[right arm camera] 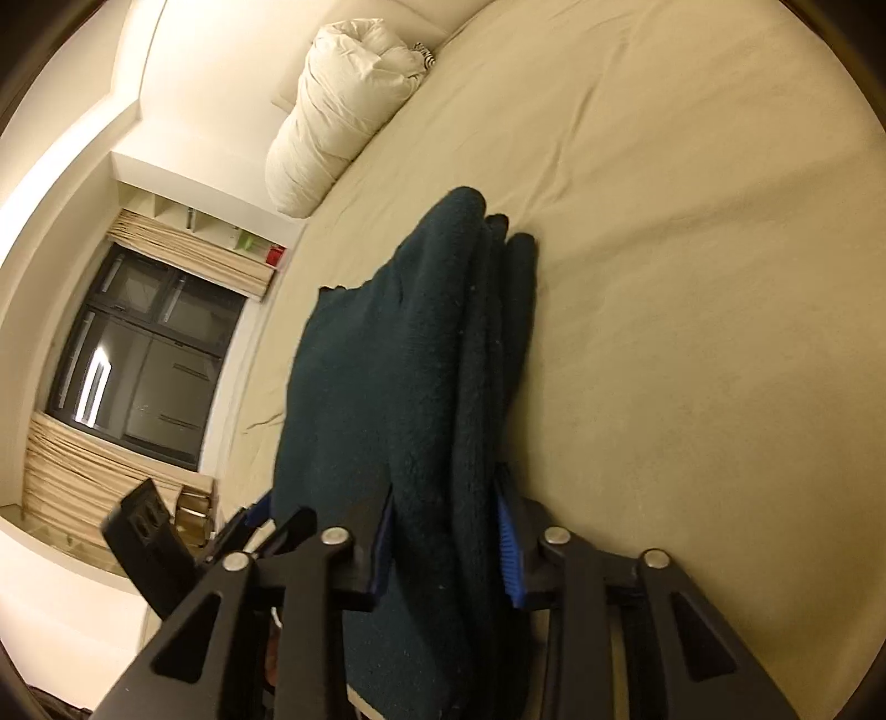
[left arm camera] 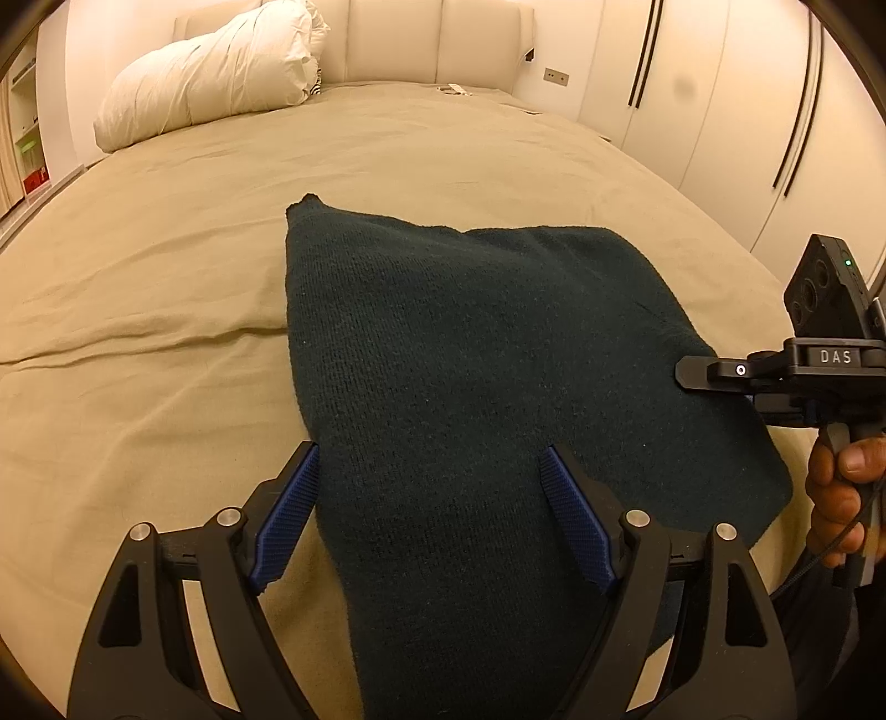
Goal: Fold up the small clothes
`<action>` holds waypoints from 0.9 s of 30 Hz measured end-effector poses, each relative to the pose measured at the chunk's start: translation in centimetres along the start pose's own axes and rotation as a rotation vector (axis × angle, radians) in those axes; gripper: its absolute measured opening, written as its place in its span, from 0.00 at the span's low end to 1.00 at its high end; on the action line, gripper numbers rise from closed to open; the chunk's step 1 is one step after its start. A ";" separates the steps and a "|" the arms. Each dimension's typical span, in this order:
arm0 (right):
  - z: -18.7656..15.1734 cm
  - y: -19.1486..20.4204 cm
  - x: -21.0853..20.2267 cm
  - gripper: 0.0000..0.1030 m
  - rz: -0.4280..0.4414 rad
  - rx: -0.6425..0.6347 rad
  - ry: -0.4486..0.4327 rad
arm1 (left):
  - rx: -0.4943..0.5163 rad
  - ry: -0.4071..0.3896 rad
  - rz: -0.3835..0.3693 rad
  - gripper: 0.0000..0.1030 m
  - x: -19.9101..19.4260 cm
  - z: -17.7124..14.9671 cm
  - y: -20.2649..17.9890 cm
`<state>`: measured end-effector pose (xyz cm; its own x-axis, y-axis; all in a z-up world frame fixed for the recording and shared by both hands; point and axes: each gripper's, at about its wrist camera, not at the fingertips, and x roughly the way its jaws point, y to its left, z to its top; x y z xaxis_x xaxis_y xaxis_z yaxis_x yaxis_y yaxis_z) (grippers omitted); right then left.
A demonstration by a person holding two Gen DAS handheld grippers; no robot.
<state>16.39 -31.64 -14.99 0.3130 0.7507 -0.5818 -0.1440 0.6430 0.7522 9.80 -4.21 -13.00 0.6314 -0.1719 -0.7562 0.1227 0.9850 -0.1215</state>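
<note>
A dark green knitted garment (left arm camera: 470, 354) lies folded on the beige bed sheet (left arm camera: 166, 266). My left gripper (left arm camera: 429, 450) stands open over its near left edge, blue pads wide apart, one beside the cloth and one above it. My right gripper (left arm camera: 684, 376) comes in from the right, held by a hand (left arm camera: 836, 498), at the garment's right edge. In the right wrist view the garment (right arm camera: 387, 360) shows as several stacked layers, and my right gripper (right arm camera: 446, 534) is shut on that thick edge, with cloth filling the gap between its pads.
A rolled white duvet (left arm camera: 216, 72) lies at the head of the bed by the padded headboard (left arm camera: 421, 39). Wardrobe doors (left arm camera: 736, 111) run along the right side. A dark window (right arm camera: 144, 354) with blinds and shelves is on the other side.
</note>
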 end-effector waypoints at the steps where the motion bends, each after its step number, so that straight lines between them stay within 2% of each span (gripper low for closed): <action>1: -0.1 0.0 -0.2 0.24 0.006 0.005 -0.006 | -0.002 0.002 -0.001 0.78 0.0 0.0 0.0; 5: -1.4 -0.6 -1.7 0.20 0.054 0.049 -0.067 | 0.009 -0.001 -0.004 0.78 0.0 0.1 -0.1; 8: -2.4 -4.2 -0.4 0.18 0.097 0.145 -0.072 | 0.006 0.022 -0.020 0.79 0.9 -0.2 0.0; 9: -2.5 -4.1 -0.5 0.18 0.097 0.130 -0.083 | 0.004 0.023 -0.023 0.80 1.0 -0.3 0.1; 11: -2.6 -2.9 -0.8 0.18 0.049 0.082 -0.088 | -0.010 0.025 -0.032 0.80 1.1 -0.4 0.6; 13: -2.4 -2.6 -1.3 0.19 0.039 0.085 -0.091 | -0.034 0.019 -0.048 0.80 0.8 -0.2 1.0; 15: -2.3 -1.2 -2.2 0.21 0.013 0.072 -0.104 | -0.038 -0.030 -0.052 0.80 -0.3 0.3 1.1; 16: -2.3 -0.4 -2.6 0.25 -0.005 0.056 -0.105 | -0.028 -0.057 -0.051 0.80 -0.8 0.7 1.1; 20: -2.8 1.0 -3.2 0.29 -0.012 0.026 -0.046 | -0.004 -0.044 -0.037 0.80 -0.1 0.9 0.9; 23: -4.3 0.0 -2.7 0.29 -0.040 0.031 -0.002 | 0.012 -0.022 -0.026 0.80 0.5 0.2 0.6; 24: -4.8 -0.7 -2.6 0.20 -0.036 0.049 0.001 | 0.018 -0.011 -0.025 0.80 0.7 -0.1 0.5; 25: -5.1 -1.5 -2.6 0.16 -0.018 0.070 -0.006 | 0.027 0.011 -0.027 0.80 1.2 -0.4 0.5; 27: -5.5 -2.3 -2.8 0.14 0.007 0.044 -0.029 | 0.037 0.043 -0.034 0.81 2.0 -1.5 0.7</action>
<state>10.70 -34.36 -16.84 0.3390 0.7498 -0.5683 -0.1049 0.6304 0.7692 9.97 -3.85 -15.60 0.5933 -0.2038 -0.7788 0.1720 0.9772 -0.1247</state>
